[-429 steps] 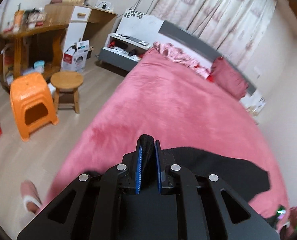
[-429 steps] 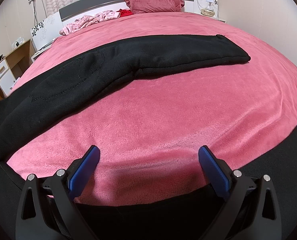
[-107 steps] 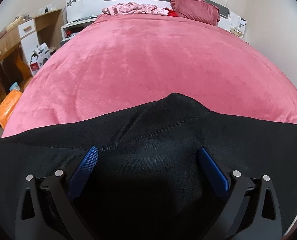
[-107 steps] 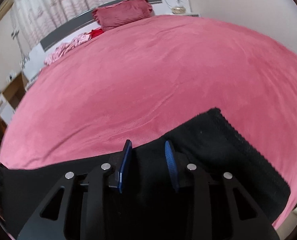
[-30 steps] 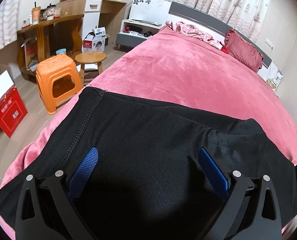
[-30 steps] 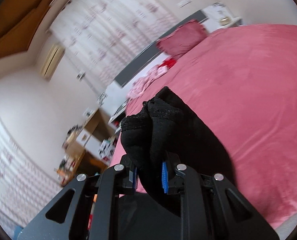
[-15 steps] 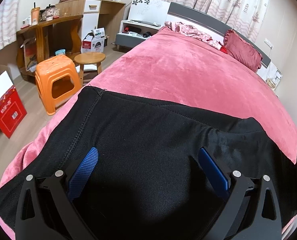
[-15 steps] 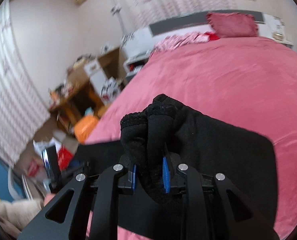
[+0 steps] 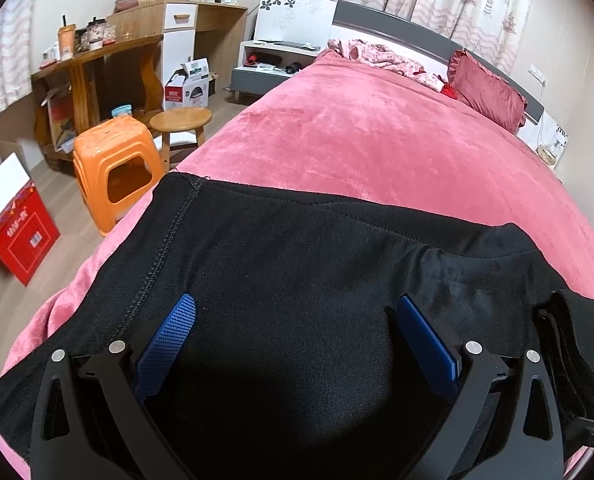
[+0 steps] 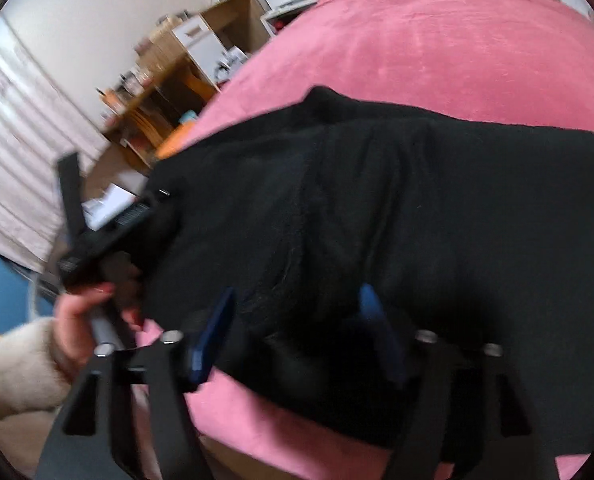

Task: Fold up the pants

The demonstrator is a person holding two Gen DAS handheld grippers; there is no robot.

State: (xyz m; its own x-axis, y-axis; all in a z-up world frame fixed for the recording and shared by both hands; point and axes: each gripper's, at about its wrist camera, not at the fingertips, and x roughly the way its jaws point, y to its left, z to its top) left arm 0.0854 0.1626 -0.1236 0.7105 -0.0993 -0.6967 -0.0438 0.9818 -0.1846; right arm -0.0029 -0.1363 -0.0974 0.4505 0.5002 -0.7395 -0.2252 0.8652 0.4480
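Black pants (image 9: 297, 248) lie across the near end of the pink bed (image 9: 377, 140). My left gripper (image 9: 296, 300) stands open just over the waist part, blue pads wide apart, the cloth lying flat below them. A folded-over leg end (image 9: 565, 320) rests at the right edge. In the right wrist view the pants (image 10: 417, 200) lie doubled over. My right gripper (image 10: 297, 290) is low over them, its jaws opening, and the cloth beneath is not pinched. The picture is blurred. A hand (image 10: 77, 320) holds the left gripper's body at the left.
Beside the bed on the left stand an orange plastic stool (image 9: 117, 160), a round wooden stool (image 9: 181, 120) and a red box (image 9: 17, 232). A wooden desk (image 9: 97, 60) stands behind them. A red pillow (image 9: 485, 92) and crumpled pink cloth (image 9: 377, 56) lie at the headboard.
My right gripper swung down and to the left with the bunched leg end, laid it over the waist part, and its jaws came off the cloth. The left gripper stayed put.
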